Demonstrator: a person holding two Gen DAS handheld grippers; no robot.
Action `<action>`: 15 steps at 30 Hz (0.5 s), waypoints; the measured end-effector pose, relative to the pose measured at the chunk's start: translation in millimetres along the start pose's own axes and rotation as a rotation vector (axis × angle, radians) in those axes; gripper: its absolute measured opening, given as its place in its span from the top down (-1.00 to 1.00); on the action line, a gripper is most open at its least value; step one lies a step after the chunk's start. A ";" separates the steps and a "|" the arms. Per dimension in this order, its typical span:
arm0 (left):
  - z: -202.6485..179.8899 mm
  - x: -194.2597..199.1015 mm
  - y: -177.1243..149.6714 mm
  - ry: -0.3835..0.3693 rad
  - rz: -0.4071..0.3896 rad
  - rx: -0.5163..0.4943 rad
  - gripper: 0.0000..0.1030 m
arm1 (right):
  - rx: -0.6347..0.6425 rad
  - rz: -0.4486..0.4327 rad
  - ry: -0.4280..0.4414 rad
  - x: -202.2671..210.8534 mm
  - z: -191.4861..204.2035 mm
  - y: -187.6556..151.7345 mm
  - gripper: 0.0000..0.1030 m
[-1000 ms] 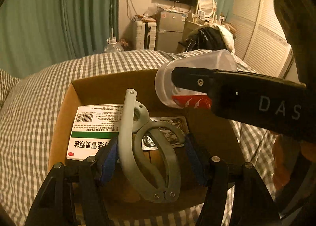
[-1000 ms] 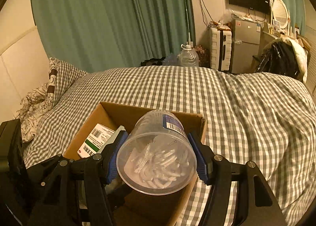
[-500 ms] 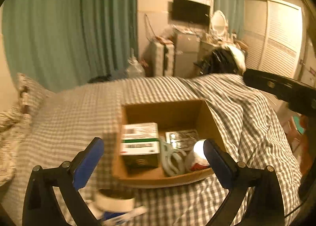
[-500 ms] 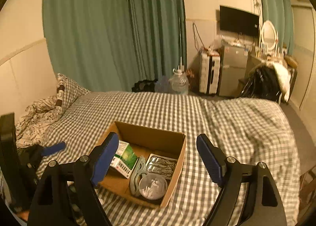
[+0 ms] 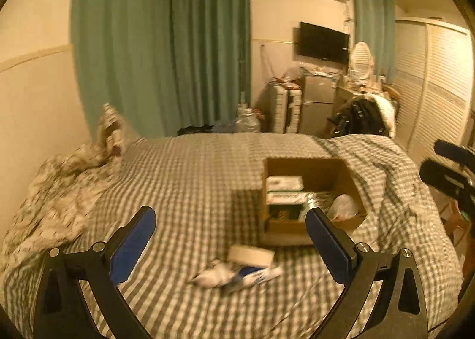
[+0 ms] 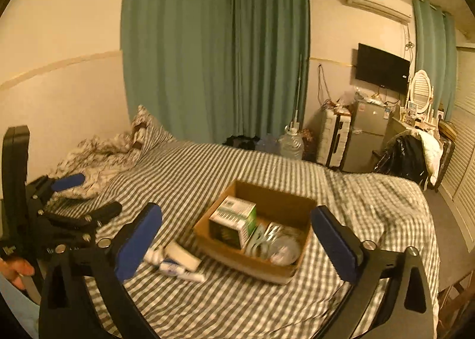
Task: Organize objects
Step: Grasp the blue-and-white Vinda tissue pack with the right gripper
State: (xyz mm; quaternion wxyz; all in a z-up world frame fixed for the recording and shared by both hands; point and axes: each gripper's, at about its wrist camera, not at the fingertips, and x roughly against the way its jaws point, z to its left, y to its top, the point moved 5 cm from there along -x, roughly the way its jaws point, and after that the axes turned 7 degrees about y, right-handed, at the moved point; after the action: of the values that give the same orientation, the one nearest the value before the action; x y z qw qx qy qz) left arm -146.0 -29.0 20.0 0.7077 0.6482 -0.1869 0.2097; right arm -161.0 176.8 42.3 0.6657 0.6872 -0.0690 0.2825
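Note:
A cardboard box (image 5: 308,232) (image 6: 225,247) sits on the checked bed. In it are a green and white medicine box (image 6: 233,221) (image 5: 283,193), a grey clamp tool (image 6: 256,238), a foil blister pack (image 6: 274,227) and a clear plastic jar (image 6: 285,248) (image 5: 343,205) lying on its side. A roll of tape (image 5: 251,254) (image 6: 182,253), a white tube (image 5: 255,275) (image 6: 181,272) and a small white item (image 5: 212,275) lie on the bed beside the box. My left gripper (image 5: 231,245) is open and empty, above the bed. My right gripper (image 6: 236,235) is open and empty, held back from the box.
A crumpled quilt and pillow (image 6: 101,158) lie at the bed's head on the left. Green curtains (image 6: 213,51), a suitcase (image 6: 332,137), a small fridge (image 6: 363,137) and a chair with clothes (image 6: 412,158) stand beyond the bed. The left gripper shows in the right wrist view (image 6: 59,220).
Both grippers have opened, let go of the grey clamp tool and the plastic jar in the box, and pulled back and up from it. The left view has swung left.

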 end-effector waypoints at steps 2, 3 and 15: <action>12.6 -0.9 -20.1 0.032 0.006 0.013 -1.00 | 0.004 0.013 0.014 -6.4 11.7 -15.9 -0.99; 16.0 -2.4 -29.6 0.047 0.012 0.019 -1.00 | 0.005 0.023 0.019 -11.6 20.3 -28.0 -0.99; 35.6 -75.6 -131.6 0.139 0.194 0.098 -1.00 | -0.053 0.268 0.069 -119.3 40.9 -156.5 -0.99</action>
State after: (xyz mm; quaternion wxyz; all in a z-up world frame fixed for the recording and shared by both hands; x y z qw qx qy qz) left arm -138.4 -78.0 -127.8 0.6627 0.6449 -0.1890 0.3305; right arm -174.2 120.5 -150.2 0.6420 0.6439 -0.1446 0.3903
